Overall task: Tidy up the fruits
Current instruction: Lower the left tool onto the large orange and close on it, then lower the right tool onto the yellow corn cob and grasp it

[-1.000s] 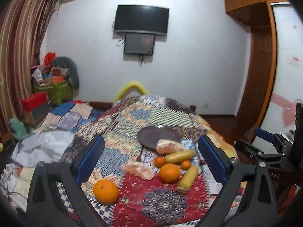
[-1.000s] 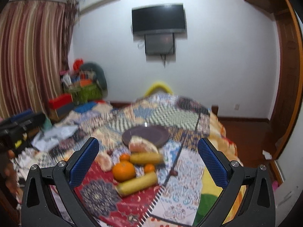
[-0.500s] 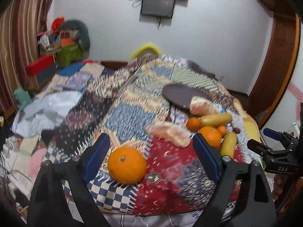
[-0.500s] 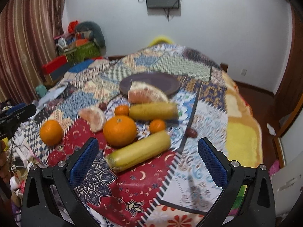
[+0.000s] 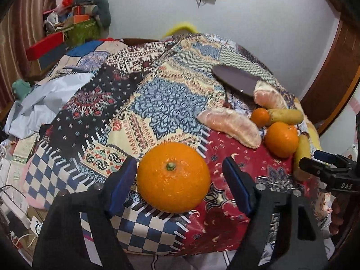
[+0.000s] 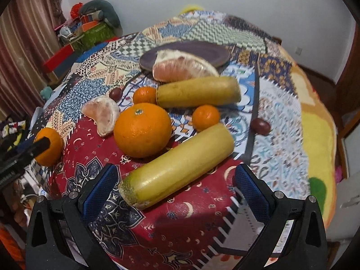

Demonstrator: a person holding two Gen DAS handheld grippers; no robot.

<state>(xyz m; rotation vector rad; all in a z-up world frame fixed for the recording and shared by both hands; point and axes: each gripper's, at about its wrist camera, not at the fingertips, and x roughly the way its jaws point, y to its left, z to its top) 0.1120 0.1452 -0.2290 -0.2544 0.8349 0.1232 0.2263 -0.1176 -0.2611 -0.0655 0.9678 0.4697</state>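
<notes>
A big orange [image 5: 173,176] lies on the quilt between the open fingers of my left gripper [image 5: 180,186], with gaps on both sides; it also shows in the right wrist view [image 6: 48,146]. My right gripper [image 6: 175,191] is open around the near end of a yellow banana piece [image 6: 177,165]. Behind it lie a second big orange [image 6: 142,130], two small tangerines [image 6: 205,117] [image 6: 145,95], another banana piece [image 6: 198,91], two pomelo wedges [image 6: 102,114] [image 6: 182,66] and a dark purple plate [image 6: 213,52].
Two dark grapes [image 6: 260,126] [image 6: 115,93] lie on the patchwork quilt [image 5: 171,94]. The quilt's front edge drops off just under both grippers. Boxes and bags [image 5: 74,29] are piled at the far left by the curtain. A wooden door [image 5: 333,72] stands at the right.
Both grippers have come down and forward to the quilt. The left now straddles the big orange; the right now straddles the near banana piece.
</notes>
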